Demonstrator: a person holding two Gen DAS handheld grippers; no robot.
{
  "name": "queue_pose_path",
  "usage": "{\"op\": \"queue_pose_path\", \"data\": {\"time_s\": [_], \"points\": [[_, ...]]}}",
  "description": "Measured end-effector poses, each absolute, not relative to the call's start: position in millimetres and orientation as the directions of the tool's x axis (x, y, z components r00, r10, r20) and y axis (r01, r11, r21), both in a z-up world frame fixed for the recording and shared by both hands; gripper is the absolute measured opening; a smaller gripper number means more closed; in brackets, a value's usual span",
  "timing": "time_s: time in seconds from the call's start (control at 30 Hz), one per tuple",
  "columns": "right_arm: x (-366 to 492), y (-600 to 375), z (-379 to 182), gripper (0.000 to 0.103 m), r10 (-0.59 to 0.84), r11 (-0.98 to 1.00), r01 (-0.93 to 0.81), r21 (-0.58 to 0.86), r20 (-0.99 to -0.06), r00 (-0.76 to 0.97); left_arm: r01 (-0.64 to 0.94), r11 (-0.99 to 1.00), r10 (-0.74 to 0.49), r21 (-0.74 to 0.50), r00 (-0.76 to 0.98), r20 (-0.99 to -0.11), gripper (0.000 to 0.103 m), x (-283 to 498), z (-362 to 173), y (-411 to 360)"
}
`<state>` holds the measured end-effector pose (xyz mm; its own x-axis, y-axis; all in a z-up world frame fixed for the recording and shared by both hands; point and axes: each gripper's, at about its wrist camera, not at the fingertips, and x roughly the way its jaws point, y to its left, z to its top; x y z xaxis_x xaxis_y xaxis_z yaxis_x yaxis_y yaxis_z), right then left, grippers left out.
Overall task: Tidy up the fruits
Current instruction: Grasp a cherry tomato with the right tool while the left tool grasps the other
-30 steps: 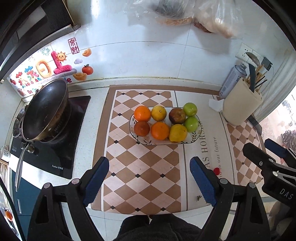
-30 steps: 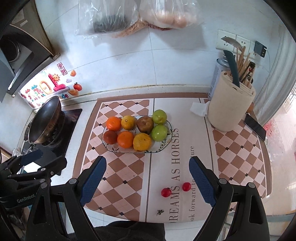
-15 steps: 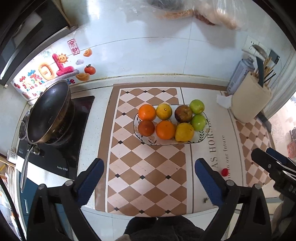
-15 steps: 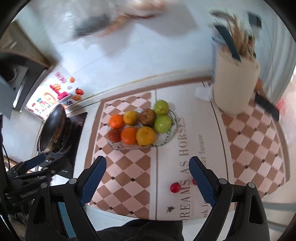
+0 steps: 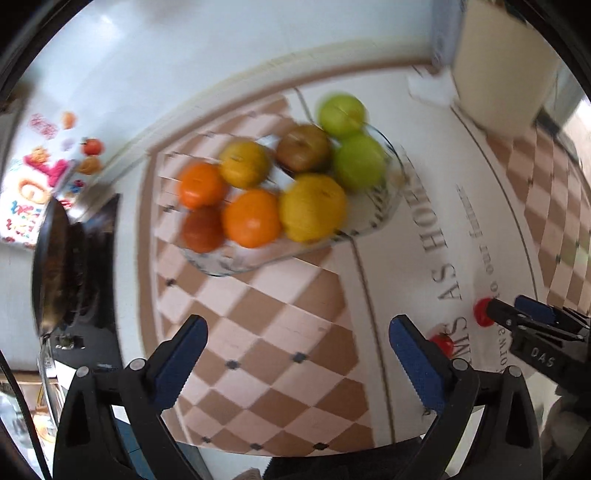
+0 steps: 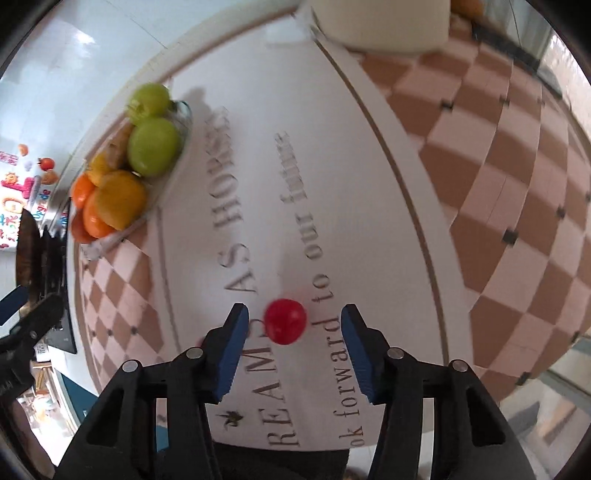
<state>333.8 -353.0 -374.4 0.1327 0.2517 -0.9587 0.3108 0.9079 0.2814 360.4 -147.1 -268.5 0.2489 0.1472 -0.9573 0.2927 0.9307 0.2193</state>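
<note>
1. One table (image 6: pixel 369 155) carries everything, covered by a mat of brown checks with a white lettered band; the plate serves as the landmark below.
2. The glass plate (image 5: pixel 373 225) holds eight fruits in two rows: oranges, yellow ones, a brownish one and two green apples (image 5: pixel 356 160) at its right end. It looks nearly full, so I judge little room remains for more.
3. A cream utensil holder (image 6: pixel 380 26) stands right of the plate and behind it, out of the working path.
4. The left claw (image 5: pixel 295 354) hangs in front of the plate, spread wide and empty, probably just waiting.
5. The right claw (image 6: pixel 291 341) sits low, in front of the plate and to its right, its blue pads partly spread on either side of a red fruit without touching it. That straddle suggests a pinch is about to begin.
6. The small red fruit (image 6: pixel 285 320) lies on the white lettered band, well apart from the plate. It is round, glossy and bright red, likely a cherry tomato, and soft enough to need a gentle squeeze.
7. A second red fruit (image 5: pixel 443 341) of the same kind rests just beside it, nearer the left claw.
</note>
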Motion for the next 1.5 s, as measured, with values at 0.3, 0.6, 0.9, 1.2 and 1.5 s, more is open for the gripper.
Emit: {"op": "queue_pose_path", "data": {"time_s": [0.3, 0.6, 0.9, 1.2, 1.5], "points": [[333, -340, -386, 0.041, 0.283, 0.920, 0.238, 0.311, -0.948, 0.144, 0.369, 0.909, 0.139, 0.197, 0.177, -0.974, 0.101, 355, -301, -182], [324, -362, -371, 0.028, 0.282, 0.905, 0.277, 0.324, -0.942, 0.180, 0.400, 0.906, 0.097, 0.135, 0.115, -0.989, 0.101, 345, -320, -197], [302, -404, -374, 0.028, 0.357, 0.826, 0.387, 0.410, -0.911, 0.205, 0.486, 0.874, 0.002, 0.016, 0.030, -1.000, 0.094, 324, -336, -228], [296, -421, -372, 0.028, 0.364, 0.784, 0.448, 0.429, -0.903, 0.227, 0.531, 0.846, -0.026, -0.048, -0.048, -0.999, 0.038, 314, -363, -252], [304, -397, -374, 0.038, 0.384, 0.819, 0.377, 0.433, -0.901, 0.200, 0.497, 0.867, -0.015, -0.031, -0.036, -0.999, 0.028, 325, -359, -227]]}}
